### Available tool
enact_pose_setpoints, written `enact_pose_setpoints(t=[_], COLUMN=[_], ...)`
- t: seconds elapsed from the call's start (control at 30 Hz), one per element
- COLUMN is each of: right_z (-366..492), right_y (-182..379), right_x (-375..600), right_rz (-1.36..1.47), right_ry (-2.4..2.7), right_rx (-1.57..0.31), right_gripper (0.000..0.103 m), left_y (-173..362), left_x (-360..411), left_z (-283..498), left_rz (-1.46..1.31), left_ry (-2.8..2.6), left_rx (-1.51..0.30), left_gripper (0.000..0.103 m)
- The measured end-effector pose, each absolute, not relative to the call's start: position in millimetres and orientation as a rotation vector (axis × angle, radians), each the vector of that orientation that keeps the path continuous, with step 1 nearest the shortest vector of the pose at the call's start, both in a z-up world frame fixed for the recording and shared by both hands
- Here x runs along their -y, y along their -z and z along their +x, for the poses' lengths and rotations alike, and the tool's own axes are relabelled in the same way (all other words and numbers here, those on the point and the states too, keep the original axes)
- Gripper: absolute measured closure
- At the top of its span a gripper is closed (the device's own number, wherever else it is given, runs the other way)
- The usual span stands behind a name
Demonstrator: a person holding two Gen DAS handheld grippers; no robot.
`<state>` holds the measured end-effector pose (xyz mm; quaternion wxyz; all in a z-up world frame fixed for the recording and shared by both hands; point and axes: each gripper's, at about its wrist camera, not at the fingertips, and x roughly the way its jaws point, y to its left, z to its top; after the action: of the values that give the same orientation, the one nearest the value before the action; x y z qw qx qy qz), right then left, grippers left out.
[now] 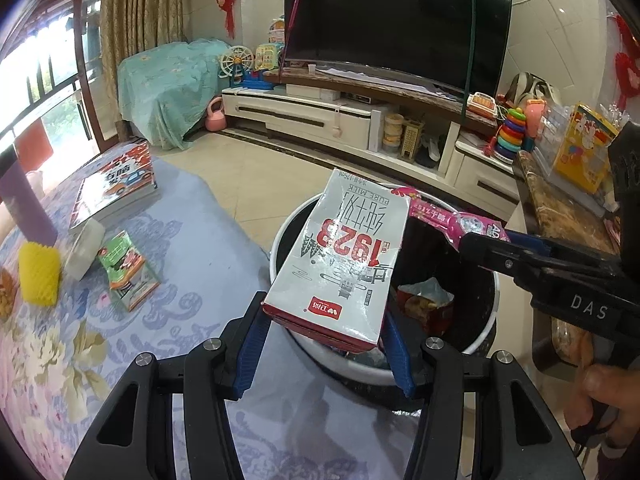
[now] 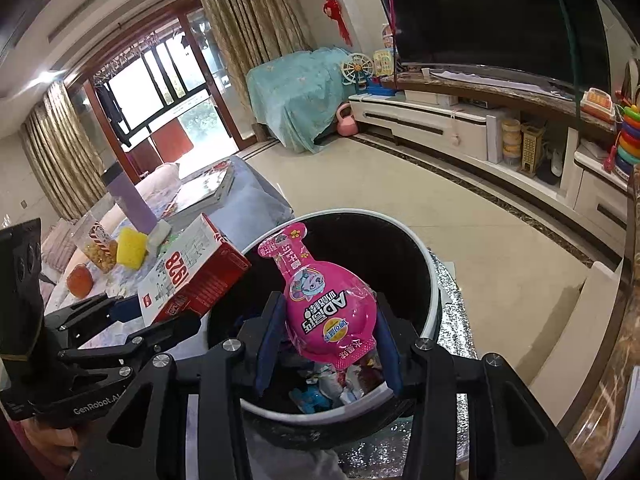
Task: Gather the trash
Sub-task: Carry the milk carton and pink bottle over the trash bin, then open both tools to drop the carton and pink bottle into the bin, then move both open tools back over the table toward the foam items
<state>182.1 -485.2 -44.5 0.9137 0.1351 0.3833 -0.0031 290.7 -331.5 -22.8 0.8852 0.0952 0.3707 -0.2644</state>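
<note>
My left gripper [image 1: 324, 336] is shut on a grey and red milk carton [image 1: 340, 264] marked 1923, held tilted over the near rim of a black trash bin [image 1: 494, 312] with a white rim. My right gripper [image 2: 328, 338] is shut on a pink bottle-shaped drink pouch [image 2: 328, 304], which hangs over the open trash bin [image 2: 434, 280]. In the left wrist view the right gripper [image 1: 476, 240] reaches in from the right with the pouch [image 1: 436, 212] beside the carton. In the right wrist view the left gripper [image 2: 132, 312] holds the carton [image 2: 188, 280] at the left. Wrappers lie inside the bin.
A floral-clothed table [image 1: 120, 360] at the left bears a yellow sponge [image 1: 39, 276], a green snack packet [image 1: 128, 272], a white lid [image 1: 84, 252] and a book [image 1: 116, 192]. Behind the bin stand a TV cabinet [image 1: 340, 116] and television [image 1: 396, 24]. A cluttered counter [image 1: 560, 208] lies right.
</note>
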Motion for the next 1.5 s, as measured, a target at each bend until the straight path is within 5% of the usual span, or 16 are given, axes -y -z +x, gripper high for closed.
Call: enact_pose_setpoints(t=[0.53, 0.67, 0.97, 1.5], right_z=[200.0, 199.3, 189.5, 201.9], right_y=[49.9, 48.3, 40.8, 47.4], right_x=[500.2, 502.3, 487.6, 379.4], right_rz=[0.281, 0.309, 0.367, 0.324], right_ry=[0.024, 0.02, 0.006, -0.177], right_rx=[-0.834, -0.825, -0.78, -0.793], right_gripper=[0.056, 0.041, 0.012, 0.009], left_y=[34.7, 31.1, 36.7, 45.7], left_x=[351.5, 345.9, 289.8, 145.4], left_z=[322.3, 319.3, 298.3, 259.1], left_rz=[0.211, 0.196, 0.114, -0.013], left_ry=[0.564, 0.564, 0.523, 0.266], left_rx=[-0.841, -0.82, -0.807, -0.806], left_gripper=[0.048, 0.037, 0.034, 0.03])
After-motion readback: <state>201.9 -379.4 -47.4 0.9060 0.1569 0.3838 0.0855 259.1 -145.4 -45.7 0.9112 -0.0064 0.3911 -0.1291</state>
